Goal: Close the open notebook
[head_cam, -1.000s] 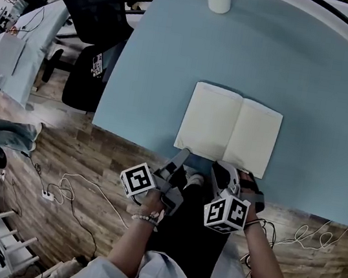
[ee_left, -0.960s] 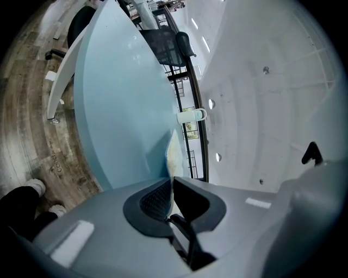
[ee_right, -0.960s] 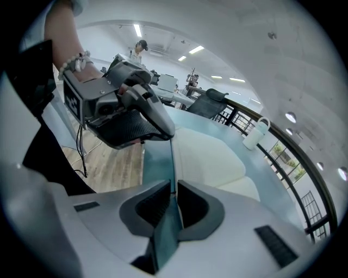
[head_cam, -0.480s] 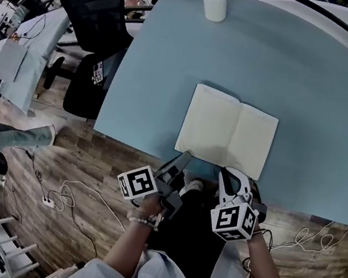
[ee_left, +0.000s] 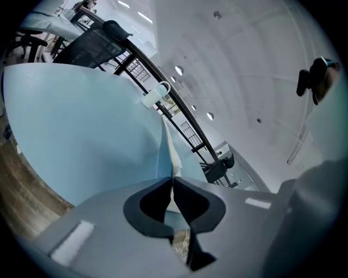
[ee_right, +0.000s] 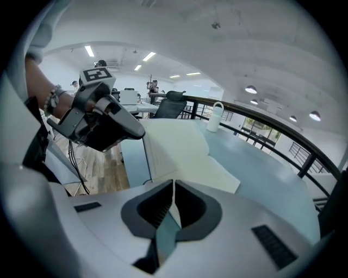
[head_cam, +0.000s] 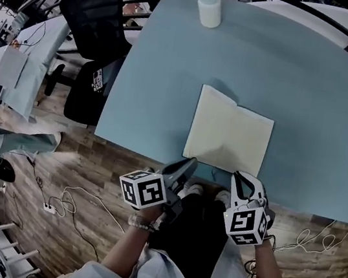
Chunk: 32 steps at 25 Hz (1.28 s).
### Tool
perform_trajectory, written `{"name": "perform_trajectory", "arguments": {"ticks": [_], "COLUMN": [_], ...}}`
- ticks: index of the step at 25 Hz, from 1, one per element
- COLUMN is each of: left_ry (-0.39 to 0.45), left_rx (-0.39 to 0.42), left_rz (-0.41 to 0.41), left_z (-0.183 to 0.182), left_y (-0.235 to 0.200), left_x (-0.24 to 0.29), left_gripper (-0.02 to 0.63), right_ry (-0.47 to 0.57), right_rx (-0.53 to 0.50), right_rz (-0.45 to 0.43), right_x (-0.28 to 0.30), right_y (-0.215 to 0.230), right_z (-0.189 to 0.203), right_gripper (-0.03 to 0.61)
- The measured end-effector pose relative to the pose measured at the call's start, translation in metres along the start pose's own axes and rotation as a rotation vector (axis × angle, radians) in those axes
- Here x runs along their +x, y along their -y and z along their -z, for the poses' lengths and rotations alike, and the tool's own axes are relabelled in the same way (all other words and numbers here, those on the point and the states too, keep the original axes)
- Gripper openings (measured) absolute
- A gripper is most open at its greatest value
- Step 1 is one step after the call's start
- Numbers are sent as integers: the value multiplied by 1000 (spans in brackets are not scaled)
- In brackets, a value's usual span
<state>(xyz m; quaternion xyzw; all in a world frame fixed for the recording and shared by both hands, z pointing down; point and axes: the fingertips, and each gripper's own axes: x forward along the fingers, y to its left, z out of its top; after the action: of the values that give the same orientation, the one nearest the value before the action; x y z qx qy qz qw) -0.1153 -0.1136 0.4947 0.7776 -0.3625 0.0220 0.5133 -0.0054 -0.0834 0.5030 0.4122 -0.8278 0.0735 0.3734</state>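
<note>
The open notebook, cream pages in a blue cover, lies near the front edge of the blue table. Its left half is tilted up off the table and its right half lies flat. My left gripper is shut on the near edge of that left half. In the left gripper view the cover and pages run edge-on out of the closed jaws. My right gripper is shut on the near edge of the right half, with a thin sliver between its pads. The left gripper shows at the left of the right gripper view.
A white mug stands at the table's far edge, well beyond the notebook. A black office chair is off the table's left side. Cables lie on the wooden floor below the front edge.
The notebook's left half has risen off the table and looks narrower. Both grippers have rolled and lifted a little at the near edge, and the right jaws have closed.
</note>
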Motion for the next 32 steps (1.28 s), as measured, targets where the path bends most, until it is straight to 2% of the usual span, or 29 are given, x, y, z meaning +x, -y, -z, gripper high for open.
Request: {"name": "perform_trajectory", "arguments": {"ticks": [18, 32], "left_ry": [-205, -349], "left_rx": [327, 430], "left_rz": [55, 96], "left_z": [29, 61], "left_y": [55, 73], "left_x": [30, 62], "left_gripper": [20, 20], "right_ry": [-9, -37], "right_rx": [184, 244], "right_rz": [112, 191], "right_x": [-38, -62], "right_y": [34, 50], "right_z": [28, 55], "right_gripper": [9, 9]}}
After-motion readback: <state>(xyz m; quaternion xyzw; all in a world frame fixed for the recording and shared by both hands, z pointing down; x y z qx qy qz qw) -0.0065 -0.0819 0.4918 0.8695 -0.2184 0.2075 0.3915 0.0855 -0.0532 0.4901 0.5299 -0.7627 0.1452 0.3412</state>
